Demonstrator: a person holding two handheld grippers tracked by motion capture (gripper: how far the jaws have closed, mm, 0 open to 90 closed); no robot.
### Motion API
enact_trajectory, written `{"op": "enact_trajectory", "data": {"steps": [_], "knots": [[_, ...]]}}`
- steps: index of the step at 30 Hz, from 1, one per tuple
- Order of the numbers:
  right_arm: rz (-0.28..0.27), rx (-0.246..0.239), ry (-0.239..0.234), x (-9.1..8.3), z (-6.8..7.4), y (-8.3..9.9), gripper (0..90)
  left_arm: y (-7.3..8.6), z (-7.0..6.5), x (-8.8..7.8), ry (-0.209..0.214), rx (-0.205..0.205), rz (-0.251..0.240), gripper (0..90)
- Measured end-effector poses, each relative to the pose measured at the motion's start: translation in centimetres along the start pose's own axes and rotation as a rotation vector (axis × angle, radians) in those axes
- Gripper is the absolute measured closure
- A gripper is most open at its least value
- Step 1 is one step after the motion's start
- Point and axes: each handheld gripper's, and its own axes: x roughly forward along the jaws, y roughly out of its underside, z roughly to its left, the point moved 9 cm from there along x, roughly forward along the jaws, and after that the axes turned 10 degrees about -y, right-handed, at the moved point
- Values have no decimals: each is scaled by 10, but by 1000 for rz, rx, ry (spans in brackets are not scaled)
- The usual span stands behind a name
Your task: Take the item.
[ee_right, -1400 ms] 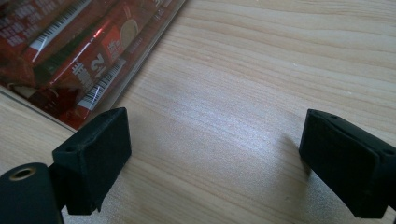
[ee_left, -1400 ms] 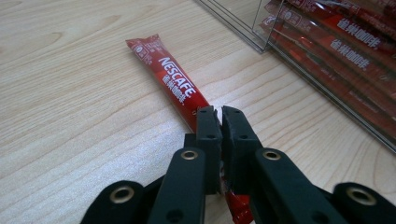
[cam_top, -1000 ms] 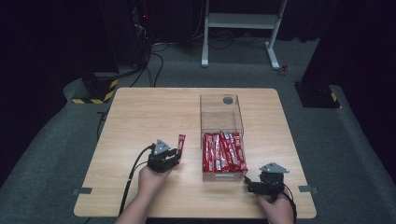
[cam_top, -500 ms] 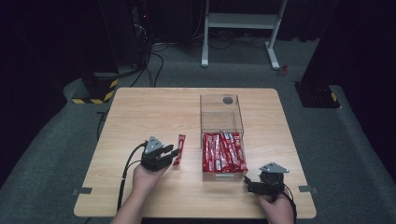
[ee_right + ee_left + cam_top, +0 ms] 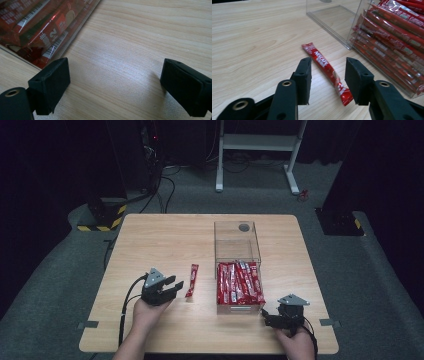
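Sachet [image 5: 192, 280], 1 slim red stick with white lettering, lies flat on the worktop [image 5: 165, 240], apart from the rest. It sits just right of the left tool [image 5: 175, 285] and left of the clear box [image 5: 238, 268], touching neither. In the left gripper view the sachet [image 5: 326, 69] runs from far left to near right across the gap between the jaws, which are spread and stand just above it without contact. The left hand [image 5: 146, 312] holds this tool low over the wood.

The box is a clear oblong standing lengthwise near to far. Its near half is packed with matching red sachets [image 5: 239, 283] lying side by side; its far half is bare, with a dark round mark at the far end.

The right tool [image 5: 266, 316] rests at the near right of the worktop, just beside the box's near right corner. In the right gripper view its jaws are spread wide over bare wood, with the box wall [image 5: 75, 37] and the packed sachets [image 5: 37, 22] at the upper left.
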Motion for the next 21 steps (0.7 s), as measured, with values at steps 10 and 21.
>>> {"op": "enact_trajectory", "data": {"steps": [10, 21], "knots": [[0, -5, -2, 0, 0, 0, 88, 24, 26, -14, -44, 1, 24, 505], [-1, -8, -3, 0, 0, 0, 88, 56, 63, -41, -109, -19, 64, 434]]}}
